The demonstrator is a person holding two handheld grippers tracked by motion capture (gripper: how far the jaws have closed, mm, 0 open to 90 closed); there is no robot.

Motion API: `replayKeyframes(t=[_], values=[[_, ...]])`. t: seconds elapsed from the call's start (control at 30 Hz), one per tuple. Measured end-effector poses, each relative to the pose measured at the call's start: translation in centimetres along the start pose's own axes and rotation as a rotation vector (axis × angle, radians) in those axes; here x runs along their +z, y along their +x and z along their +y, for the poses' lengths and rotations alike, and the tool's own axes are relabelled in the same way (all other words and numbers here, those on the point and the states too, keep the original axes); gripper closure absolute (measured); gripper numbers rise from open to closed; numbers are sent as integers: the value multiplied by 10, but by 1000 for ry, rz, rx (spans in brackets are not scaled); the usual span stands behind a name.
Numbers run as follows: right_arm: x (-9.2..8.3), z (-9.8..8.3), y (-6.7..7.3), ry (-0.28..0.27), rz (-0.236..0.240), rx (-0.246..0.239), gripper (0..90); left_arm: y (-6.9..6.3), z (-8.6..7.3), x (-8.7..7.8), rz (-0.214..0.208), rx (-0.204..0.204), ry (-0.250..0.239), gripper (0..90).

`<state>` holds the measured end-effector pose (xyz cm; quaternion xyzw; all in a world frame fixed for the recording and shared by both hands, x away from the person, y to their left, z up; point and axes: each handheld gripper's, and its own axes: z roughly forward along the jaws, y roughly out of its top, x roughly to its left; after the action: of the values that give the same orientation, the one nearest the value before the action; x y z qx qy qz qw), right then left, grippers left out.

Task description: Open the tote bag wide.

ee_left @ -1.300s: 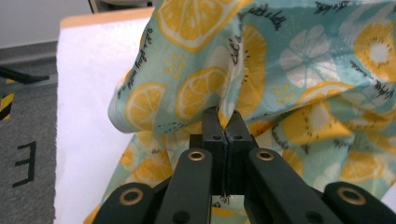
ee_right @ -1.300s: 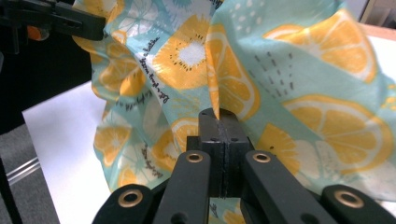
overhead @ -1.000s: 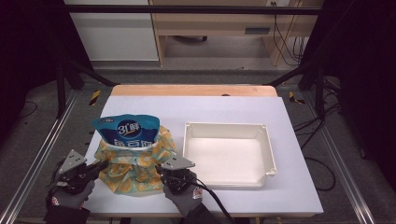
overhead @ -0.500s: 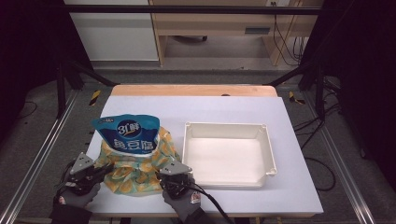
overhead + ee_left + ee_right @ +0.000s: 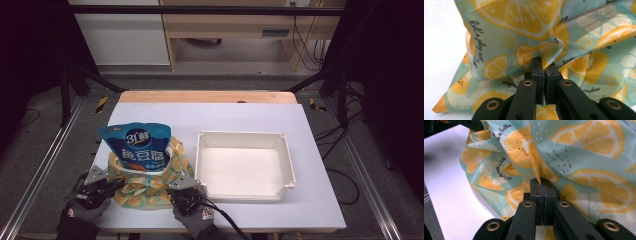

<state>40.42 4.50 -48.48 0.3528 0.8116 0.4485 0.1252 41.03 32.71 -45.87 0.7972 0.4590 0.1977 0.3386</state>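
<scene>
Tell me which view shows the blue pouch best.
The high view: the blue pouch stands whole there, printed front to the camera, inside the lemon-print bag, left of the white tray. Both gripper views look closely along shut fingers at the bag's fabric, which covers the pouch.

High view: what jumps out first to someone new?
The lemon-print bag at the table's near left, with a blue snack pouch standing in its mouth. Both the left gripper and the right gripper are shut on folds of its fabric. To its right sits an empty white tray.
</scene>
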Motion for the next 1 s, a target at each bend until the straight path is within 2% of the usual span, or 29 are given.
replayKeyframes(t=[0.33, 0.47, 0.5, 0.53, 0.6, 0.67, 0.87, 0.97, 1.0], values=[[6, -2, -1, 51, 2, -6, 864, 2, -3, 8, -16, -9, 45, 861], [3, -1, 0, 47, 23, -1, 769, 2, -3, 12, -24, -7, 68, 866], [3, -1, 0, 47, 23, -1, 769, 2, -3, 12, -24, -7, 68, 866], [-1, -1, 1, 25, 41, -7, 726, 2, -3, 12, -25, -9, 69, 866], [-6, 1, 2, 4, 49, -12, 700, 3, -4, 13, -29, -15, 72, 866], [-8, 2, 2, -4, 48, -12, 693, 3, -4, 13, -31, -16, 71, 866], [-33, 16, 2, -96, 54, -8, 678, 5, -4, 13, -42, -25, 69, 863], [-44, 26, 2, -137, 43, -22, 678, 4, -4, 13, -42, -25, 69, 863], [-50, 35, 2, -163, 38, -24, 678, 4, -4, 13, -42, -25, 70, 862]])
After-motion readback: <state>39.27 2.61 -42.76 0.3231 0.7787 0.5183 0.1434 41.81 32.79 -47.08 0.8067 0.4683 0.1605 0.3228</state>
